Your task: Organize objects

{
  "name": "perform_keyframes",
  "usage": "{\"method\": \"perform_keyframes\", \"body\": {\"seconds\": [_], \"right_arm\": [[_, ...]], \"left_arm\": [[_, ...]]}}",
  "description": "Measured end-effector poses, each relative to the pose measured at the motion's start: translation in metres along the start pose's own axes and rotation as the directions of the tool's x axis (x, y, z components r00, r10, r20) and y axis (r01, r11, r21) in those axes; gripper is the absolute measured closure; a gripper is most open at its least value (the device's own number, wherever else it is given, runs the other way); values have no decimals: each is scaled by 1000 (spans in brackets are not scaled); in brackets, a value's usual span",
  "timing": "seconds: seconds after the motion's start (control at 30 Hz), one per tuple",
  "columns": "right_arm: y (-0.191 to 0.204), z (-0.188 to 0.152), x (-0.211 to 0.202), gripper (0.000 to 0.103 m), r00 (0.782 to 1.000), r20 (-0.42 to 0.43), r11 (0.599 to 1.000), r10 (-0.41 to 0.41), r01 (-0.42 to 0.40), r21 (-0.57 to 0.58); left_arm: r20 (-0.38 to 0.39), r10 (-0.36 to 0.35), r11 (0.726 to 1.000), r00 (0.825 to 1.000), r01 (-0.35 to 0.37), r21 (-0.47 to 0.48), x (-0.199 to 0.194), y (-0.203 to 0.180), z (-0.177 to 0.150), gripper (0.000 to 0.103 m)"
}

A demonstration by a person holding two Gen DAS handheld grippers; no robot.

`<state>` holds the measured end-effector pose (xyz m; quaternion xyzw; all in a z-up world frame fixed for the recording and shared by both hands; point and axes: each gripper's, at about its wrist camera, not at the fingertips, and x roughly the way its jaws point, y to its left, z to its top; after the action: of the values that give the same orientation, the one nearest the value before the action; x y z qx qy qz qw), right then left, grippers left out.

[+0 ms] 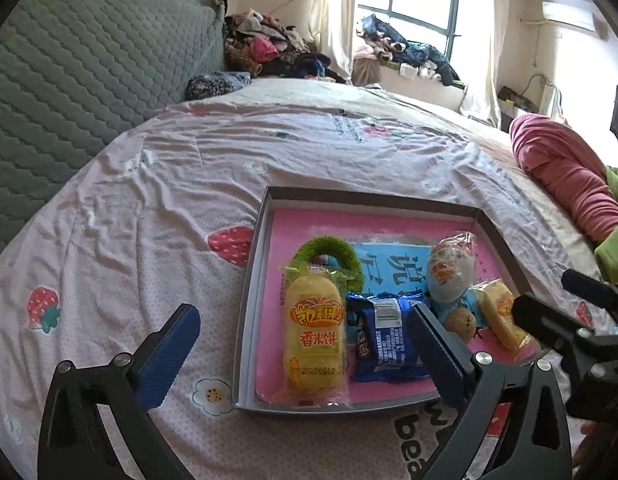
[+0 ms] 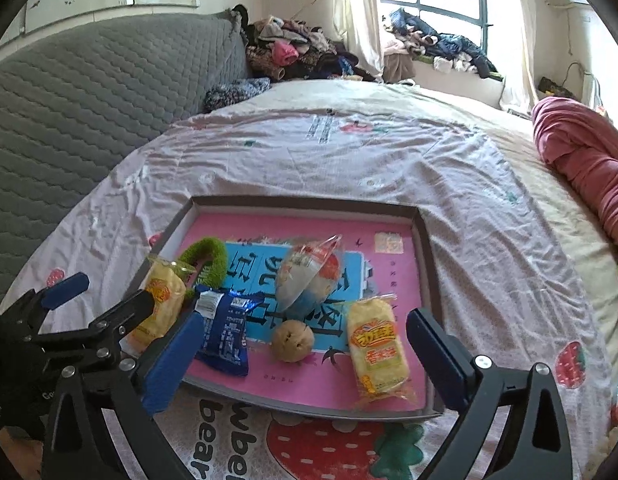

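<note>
snacks lay in the tray (image 2: 425,248) under both wide, empty claws, left claw (image 1: 305,344) and right claw (image 2: 305,344), so lifting clear straight upward seemed wisest.

Shallow pink-floored tray (image 2: 427,240) on bed, two yellow rice-cracker packets (image 1: 313,334), blue packet (image 2: 223,326) inside

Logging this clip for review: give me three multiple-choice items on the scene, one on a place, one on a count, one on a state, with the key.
1. Where does the blue snack packet lie?
A. in the tray
B. on the bedsheet
C. on the windowsill

2. How many yellow rice cracker packets are in the tray?
A. one
B. two
C. four

3. How do the right gripper jaws stand?
A. shut on the packet
B. shut, empty
C. open, empty

Key: 1 A, it rests on the tray's pink floor. 2 B, one by the right wall, one on the left. 3 C, nothing sits between the spread pads.
</note>
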<state>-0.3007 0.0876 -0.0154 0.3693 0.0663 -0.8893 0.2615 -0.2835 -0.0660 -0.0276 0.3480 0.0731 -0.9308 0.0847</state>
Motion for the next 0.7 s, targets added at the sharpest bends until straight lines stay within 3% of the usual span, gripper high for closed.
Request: {"method": "perform_keyframes", "body": {"seconds": [0.33,0.7], "right_arm": [[6,4,-40,1,995,101,1000,12,-12,4],[8,-23,-81,1,994,111,1000,-6,4,16]], "left_arm": [[19,30,1000,999,-30,-10,-20,6,-1,0],[33,27,1000,999,-27,7,-75,-2,-14,0]]}}
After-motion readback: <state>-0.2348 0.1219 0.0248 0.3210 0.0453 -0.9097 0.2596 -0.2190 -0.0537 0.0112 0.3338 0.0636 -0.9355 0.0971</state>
